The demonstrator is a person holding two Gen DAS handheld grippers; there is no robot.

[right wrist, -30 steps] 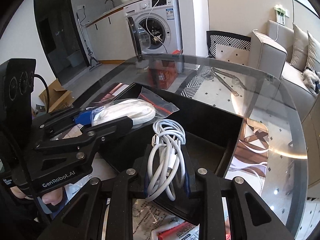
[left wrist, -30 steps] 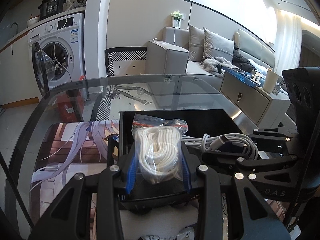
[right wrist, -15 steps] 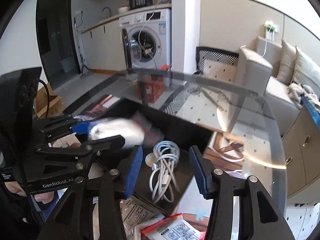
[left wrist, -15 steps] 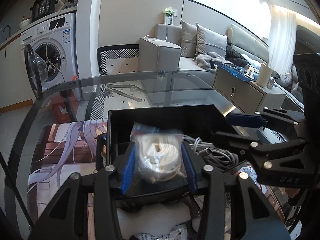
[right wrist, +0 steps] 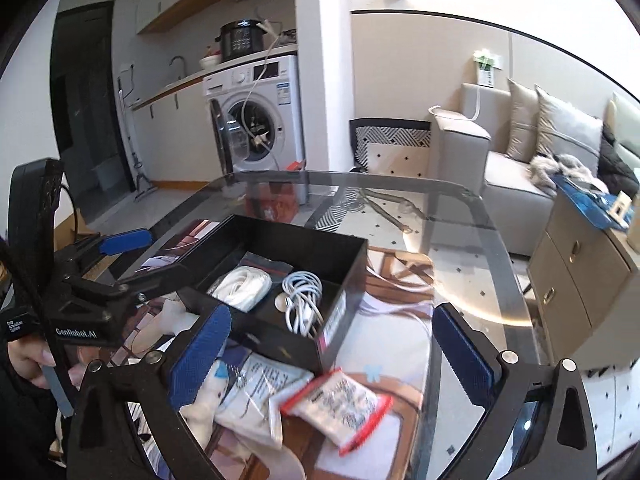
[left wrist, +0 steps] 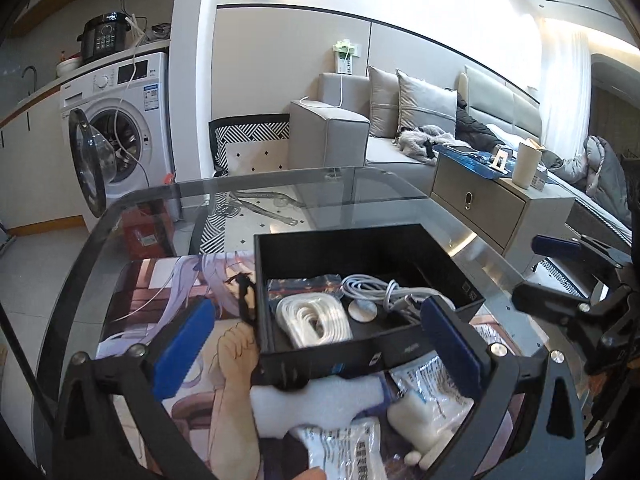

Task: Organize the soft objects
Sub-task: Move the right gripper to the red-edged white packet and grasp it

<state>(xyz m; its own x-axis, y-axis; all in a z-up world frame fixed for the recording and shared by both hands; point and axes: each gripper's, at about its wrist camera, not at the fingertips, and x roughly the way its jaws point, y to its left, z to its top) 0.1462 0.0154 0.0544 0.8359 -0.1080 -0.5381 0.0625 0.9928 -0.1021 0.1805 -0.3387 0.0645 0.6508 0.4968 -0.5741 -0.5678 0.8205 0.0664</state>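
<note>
A black open box (left wrist: pixel 360 354) (right wrist: pixel 344 308) stands on the glass table. Inside it lie a clear bag of coiled white rope (left wrist: pixel 312 320) (right wrist: pixel 242 288) and a bundled white cable (left wrist: pixel 384 292) (right wrist: pixel 304 300), side by side. My left gripper (left wrist: pixel 316 344) (right wrist: pixel 160 258) hovers in front of and above the box, its jaws opening wide and its blue pads touching nothing. To its right, my right gripper (right wrist: pixel 332 354) (left wrist: pixel 544 272) is also opening, with nothing held between its pads.
Loose packets lie in front of the box: a red-edged zip bag (right wrist: pixel 340 404), white printed bags (right wrist: pixel 256 384) (left wrist: pixel 432 380) and a white foam piece (left wrist: pixel 320 396). A printed mat (left wrist: pixel 160 304) covers the table's left side. The curved glass edge (right wrist: pixel 500 248) runs along the right.
Both grippers went from shut to wide open. The left let go of the bagged rope, the right of the cable; both things now lie in the box. Both grippers drew back and up.
</note>
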